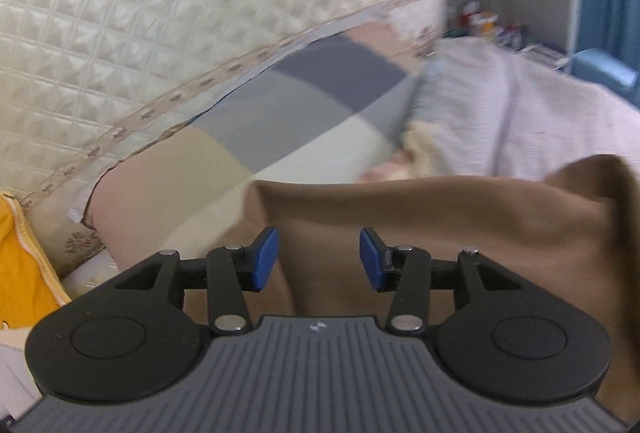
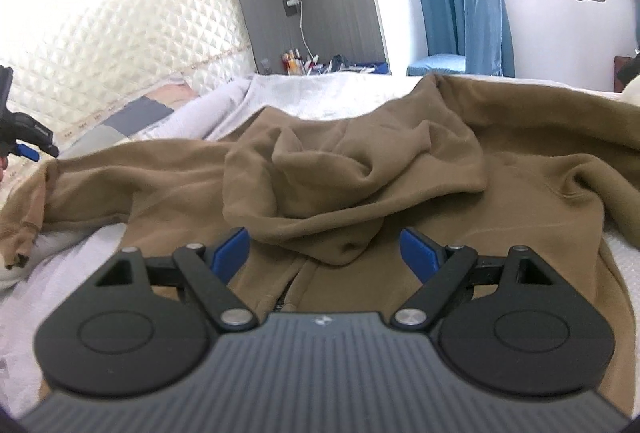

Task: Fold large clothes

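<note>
Spread on the bed (image 2: pixel 360 89), a brown hoodie (image 2: pixel 360 169) is seen lengthwise across mid-frame, nearer the wide-open, empty right gripper (image 2: pixel 324 253) than the half-open, empty left gripper (image 1: pixel 319 259).

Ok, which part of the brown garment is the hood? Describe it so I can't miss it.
Start at the bed with its pale quilted headboard; the brown zip hoodie lies spread across it. The hood is the crumpled mound at the garment's middle, flopped down over the zip. Unlike the flat sleeve trailing left, it is heaped and deeply creased.
</note>
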`<control>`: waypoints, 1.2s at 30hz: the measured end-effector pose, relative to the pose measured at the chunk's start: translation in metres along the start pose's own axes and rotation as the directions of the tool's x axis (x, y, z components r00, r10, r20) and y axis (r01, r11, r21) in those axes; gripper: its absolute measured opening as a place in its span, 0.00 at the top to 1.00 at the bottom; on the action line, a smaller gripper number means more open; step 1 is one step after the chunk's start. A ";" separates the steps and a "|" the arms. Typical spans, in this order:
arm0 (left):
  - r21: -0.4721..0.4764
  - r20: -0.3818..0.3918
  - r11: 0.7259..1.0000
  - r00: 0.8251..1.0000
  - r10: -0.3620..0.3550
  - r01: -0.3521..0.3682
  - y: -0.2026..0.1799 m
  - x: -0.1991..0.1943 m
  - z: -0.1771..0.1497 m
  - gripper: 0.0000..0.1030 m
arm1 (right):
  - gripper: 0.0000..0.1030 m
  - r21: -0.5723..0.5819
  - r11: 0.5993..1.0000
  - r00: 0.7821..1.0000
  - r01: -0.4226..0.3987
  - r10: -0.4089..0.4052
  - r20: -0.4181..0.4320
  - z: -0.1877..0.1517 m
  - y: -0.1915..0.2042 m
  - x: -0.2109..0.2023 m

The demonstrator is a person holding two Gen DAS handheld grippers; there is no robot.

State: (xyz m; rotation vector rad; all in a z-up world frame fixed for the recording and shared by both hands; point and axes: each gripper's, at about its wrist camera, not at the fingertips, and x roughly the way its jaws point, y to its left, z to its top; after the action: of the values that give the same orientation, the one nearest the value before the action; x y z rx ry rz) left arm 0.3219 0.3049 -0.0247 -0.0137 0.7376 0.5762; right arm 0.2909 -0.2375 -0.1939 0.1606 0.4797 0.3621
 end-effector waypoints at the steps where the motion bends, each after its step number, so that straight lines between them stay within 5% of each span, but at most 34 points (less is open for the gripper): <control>1: 0.003 0.010 1.000 1.000 -0.019 0.019 -0.005 -0.012 -0.003 0.50 | 0.18 0.002 1.000 1.000 -0.006 0.006 0.012 0.000 -0.001 -0.005; 9: 0.025 0.055 0.978 0.977 -0.206 0.205 -0.059 -0.094 -0.042 0.50 | 0.18 -0.008 1.000 0.997 -0.018 0.018 0.079 0.000 -0.007 -0.041; 16: 0.021 0.063 0.936 0.934 -0.352 0.351 -0.095 -0.144 -0.089 0.50 | 0.18 0.030 0.999 0.992 -0.037 0.033 0.119 0.005 -0.006 -0.073; 23: 0.016 0.068 0.903 0.901 -0.429 0.429 -0.115 -0.161 -0.129 0.50 | 0.18 0.035 0.998 0.986 -0.061 0.054 0.157 0.002 -0.003 -0.099; 36: 0.040 0.107 0.818 0.811 -0.574 0.574 -0.157 -0.204 -0.205 0.50 | 0.18 -0.044 0.999 0.991 -0.016 0.021 0.133 -0.002 0.014 -0.087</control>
State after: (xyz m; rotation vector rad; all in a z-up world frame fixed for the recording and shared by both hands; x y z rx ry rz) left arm 0.1508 0.0292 -0.0769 -0.1928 0.5812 -0.0114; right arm 0.2133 -0.2571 -0.1557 0.1467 0.3388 0.3769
